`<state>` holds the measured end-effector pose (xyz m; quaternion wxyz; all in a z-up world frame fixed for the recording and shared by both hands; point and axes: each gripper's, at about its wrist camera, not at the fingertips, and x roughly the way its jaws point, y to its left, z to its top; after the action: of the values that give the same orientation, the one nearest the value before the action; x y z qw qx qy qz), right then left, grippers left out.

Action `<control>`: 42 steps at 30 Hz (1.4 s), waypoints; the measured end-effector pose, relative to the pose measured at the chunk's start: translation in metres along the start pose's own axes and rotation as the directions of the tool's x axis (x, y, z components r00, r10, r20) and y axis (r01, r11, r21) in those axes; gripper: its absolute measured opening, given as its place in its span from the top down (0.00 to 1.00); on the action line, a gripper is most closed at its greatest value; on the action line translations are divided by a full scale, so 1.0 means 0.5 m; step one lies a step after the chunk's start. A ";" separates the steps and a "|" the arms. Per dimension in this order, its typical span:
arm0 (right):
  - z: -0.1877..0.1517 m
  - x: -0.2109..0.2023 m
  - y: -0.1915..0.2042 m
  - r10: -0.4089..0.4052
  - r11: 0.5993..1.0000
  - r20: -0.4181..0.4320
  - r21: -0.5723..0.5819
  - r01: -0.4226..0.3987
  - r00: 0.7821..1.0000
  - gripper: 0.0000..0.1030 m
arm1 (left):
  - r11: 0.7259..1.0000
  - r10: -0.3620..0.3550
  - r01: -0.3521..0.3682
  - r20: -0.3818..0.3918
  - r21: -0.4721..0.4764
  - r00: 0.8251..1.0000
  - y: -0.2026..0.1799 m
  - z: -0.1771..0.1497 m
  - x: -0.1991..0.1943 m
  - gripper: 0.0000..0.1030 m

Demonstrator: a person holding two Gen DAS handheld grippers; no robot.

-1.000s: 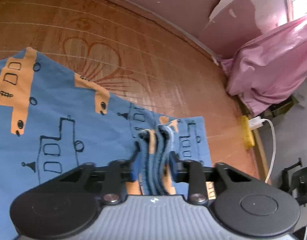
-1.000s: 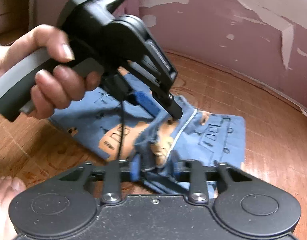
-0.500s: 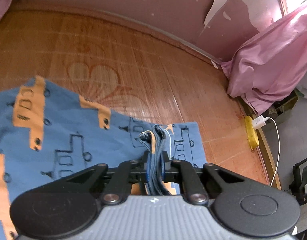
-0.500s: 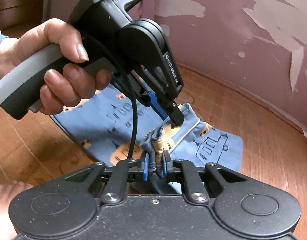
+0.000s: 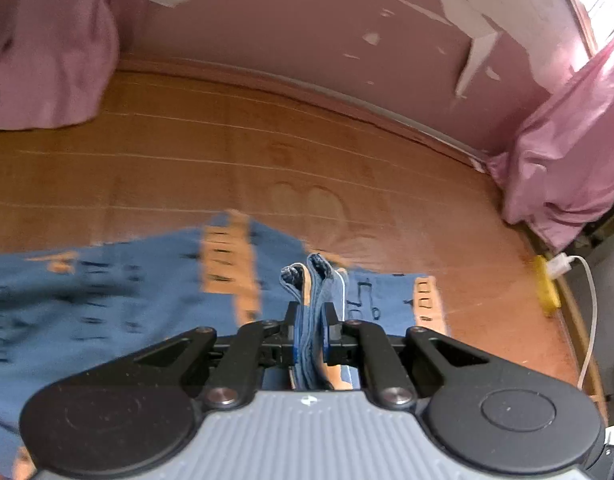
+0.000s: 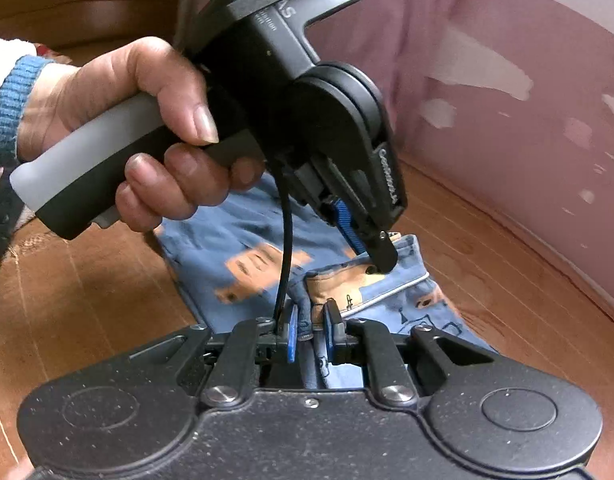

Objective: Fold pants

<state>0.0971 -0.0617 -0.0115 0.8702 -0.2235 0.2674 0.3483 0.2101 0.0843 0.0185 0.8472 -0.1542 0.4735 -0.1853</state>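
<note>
Both the left gripper and the right gripper pinch bunched edges of the blue pants between their fingers, lifting that end so it can fold over the cloth beyond the fingertips.

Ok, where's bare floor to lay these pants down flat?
Bare wood floor runs beyond the pants to the wall, between the two pink cloth heaps. It is crowded near the left gripper and right gripper, both clamping bunched fabric.
</note>
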 end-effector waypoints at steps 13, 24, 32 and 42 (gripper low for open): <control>0.023 0.082 0.057 0.135 0.985 -0.055 -0.104 -0.140 0.989 0.75 | 0.983 0.174 -0.172 -0.029 0.060 0.984 0.079 -0.035 -0.001 0.80; -0.107 -0.040 -0.200 -0.065 0.955 -0.083 0.283 0.086 0.994 0.53 | 0.908 0.349 -0.350 0.047 0.229 0.936 0.027 -0.093 -0.025 0.52; -0.175 -0.042 -0.266 -0.014 0.859 -0.112 0.507 0.069 0.994 0.56 | 0.900 0.380 -0.385 0.068 0.205 0.923 0.021 -0.128 -0.025 0.50; -0.179 -0.021 -0.234 -0.134 0.914 -0.172 0.359 0.189 0.976 0.96 | 0.895 0.400 -0.409 0.087 0.177 0.912 0.015 -0.146 -0.018 0.52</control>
<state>0.1477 -0.1950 -0.0489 0.9010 -0.0997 0.3715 0.2007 0.1442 0.0887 -0.0148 0.8891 0.0251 0.4547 -0.0458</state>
